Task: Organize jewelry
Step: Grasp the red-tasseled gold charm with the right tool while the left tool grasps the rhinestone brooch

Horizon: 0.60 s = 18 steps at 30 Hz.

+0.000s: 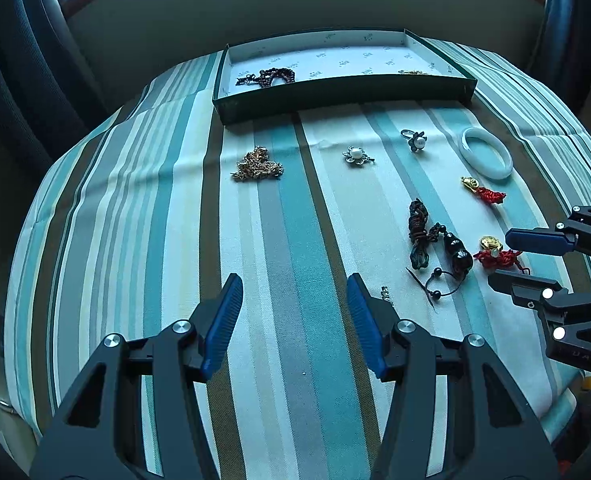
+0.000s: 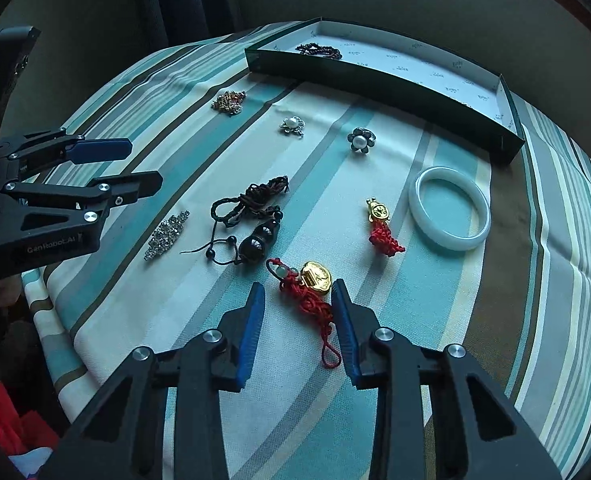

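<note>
Gold charm on red cord (image 2: 310,286) between the spread jaws of the right gripper (image 2: 297,298), ungrasped.

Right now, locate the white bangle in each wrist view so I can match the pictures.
Left wrist view: the white bangle lies upper right, on the striped cloth just below the tray's right end.
Right wrist view: the white bangle lies right of centre, below the tray's near corner.
Shared landmark: the dark green tray, behind the bangle in both.

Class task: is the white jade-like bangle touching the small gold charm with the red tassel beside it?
Apart. The right wrist view shows striped cloth between the white bangle and the gold charm with red tassel.
</note>
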Available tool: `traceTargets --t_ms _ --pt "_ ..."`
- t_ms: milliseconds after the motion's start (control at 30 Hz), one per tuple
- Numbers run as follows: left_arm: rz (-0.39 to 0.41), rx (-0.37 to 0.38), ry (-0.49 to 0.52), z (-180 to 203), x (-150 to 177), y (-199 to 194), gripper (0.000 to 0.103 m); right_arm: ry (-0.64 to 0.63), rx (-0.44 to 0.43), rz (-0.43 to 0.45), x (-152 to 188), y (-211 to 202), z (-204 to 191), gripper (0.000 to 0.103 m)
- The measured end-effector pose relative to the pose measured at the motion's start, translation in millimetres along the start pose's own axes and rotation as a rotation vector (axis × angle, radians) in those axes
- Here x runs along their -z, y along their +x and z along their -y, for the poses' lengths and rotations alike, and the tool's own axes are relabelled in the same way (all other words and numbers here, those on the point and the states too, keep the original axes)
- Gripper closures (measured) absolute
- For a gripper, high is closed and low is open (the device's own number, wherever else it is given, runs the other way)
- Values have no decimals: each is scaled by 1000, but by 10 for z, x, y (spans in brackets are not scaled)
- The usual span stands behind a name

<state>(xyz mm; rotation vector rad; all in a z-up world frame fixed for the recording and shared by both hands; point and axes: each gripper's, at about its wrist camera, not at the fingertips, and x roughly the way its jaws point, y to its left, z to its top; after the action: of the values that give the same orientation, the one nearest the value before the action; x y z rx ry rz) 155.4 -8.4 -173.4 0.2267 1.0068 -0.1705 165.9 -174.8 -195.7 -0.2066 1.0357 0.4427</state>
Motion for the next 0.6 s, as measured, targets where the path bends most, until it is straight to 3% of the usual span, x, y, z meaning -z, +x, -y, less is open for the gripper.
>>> traceTargets --t_ms 100,200,333,600 --pt "-3 2 1 10 -7 11 49 5 1 -2 4 9 22 68" --pt "-7 5 1 14 -8 24 49 11 -5 -11 14 45 40 79" --pt "-13 7 1 31 -4 39 49 11 -5 -8 22 23 56 86" --pt "-20 20 12 65 9 52 49 20 19 7 49 -49 115 92"
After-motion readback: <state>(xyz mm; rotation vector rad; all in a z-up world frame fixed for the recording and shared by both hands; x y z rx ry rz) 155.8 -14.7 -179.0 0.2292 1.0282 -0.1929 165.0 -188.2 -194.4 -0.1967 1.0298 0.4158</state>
